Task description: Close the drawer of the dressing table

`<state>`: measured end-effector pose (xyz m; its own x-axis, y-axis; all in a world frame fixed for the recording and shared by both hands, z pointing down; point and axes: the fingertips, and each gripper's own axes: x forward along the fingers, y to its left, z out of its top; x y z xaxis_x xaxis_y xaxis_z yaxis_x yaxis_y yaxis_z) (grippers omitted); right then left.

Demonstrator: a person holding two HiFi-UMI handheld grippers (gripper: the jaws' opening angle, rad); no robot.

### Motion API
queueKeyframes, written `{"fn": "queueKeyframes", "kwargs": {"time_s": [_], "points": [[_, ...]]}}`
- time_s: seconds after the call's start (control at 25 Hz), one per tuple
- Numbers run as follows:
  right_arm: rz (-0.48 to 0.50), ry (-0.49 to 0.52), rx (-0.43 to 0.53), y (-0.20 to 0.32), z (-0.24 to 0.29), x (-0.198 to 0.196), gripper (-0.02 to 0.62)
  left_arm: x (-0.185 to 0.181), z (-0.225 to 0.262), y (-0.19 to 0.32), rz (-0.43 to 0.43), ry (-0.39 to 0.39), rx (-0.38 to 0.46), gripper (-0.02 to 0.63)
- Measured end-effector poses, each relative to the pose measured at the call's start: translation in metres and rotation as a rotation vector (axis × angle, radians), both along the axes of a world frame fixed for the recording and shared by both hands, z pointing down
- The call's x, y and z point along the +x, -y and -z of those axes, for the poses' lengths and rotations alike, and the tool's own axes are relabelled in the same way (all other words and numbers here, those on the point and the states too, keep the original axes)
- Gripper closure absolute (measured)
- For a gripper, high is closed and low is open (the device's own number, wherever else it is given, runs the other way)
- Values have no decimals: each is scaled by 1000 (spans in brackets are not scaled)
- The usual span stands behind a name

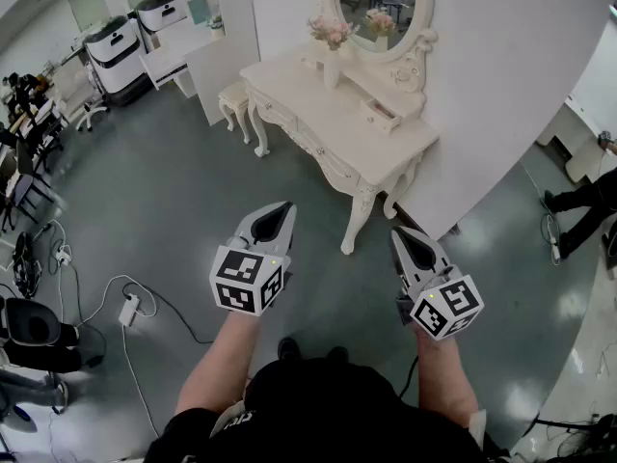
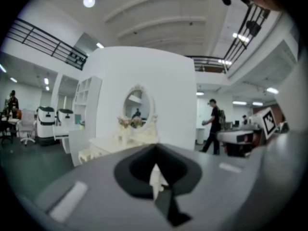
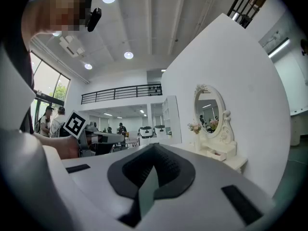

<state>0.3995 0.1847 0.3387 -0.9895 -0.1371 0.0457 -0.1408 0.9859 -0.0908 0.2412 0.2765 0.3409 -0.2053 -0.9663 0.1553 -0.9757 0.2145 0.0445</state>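
Observation:
The cream dressing table (image 1: 342, 133) stands against a white wall across the floor, well ahead of both grippers. It carries an oval mirror (image 1: 384, 3) and a vase of flowers (image 1: 331, 51). A small drawer (image 1: 381, 114) on its top sticks out open. My left gripper (image 1: 286, 206) and right gripper (image 1: 397, 231) hang over the floor, both shut and empty, pointing toward the table. The left gripper view shows the table (image 2: 110, 146) far off beyond the left gripper (image 2: 155, 149). In the right gripper view the open drawer (image 3: 215, 154) lies at the right, beyond the right gripper (image 3: 154, 148).
A small stool (image 1: 234, 99) stands left of the table. A power strip and cables (image 1: 128, 309) lie on the floor at left, near black chairs (image 1: 29, 328). White machines (image 1: 116, 51) stand at the back left. A person (image 1: 588, 196) is at the right edge.

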Motion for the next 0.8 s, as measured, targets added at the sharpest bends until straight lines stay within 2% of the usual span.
{"fn": "queueKeyframes", "kwargs": {"time_s": [0.4, 0.6, 0.8], "points": [[12, -12, 4, -19, 1, -34, 603, -34, -3, -23, 16, -6, 2, 597], [17, -54, 36, -40, -3, -63, 603, -63, -7, -44, 26, -18, 9, 597], [-5, -55, 35, -64, -3, -90, 601, -86, -14, -66, 11, -34, 11, 597]]}}
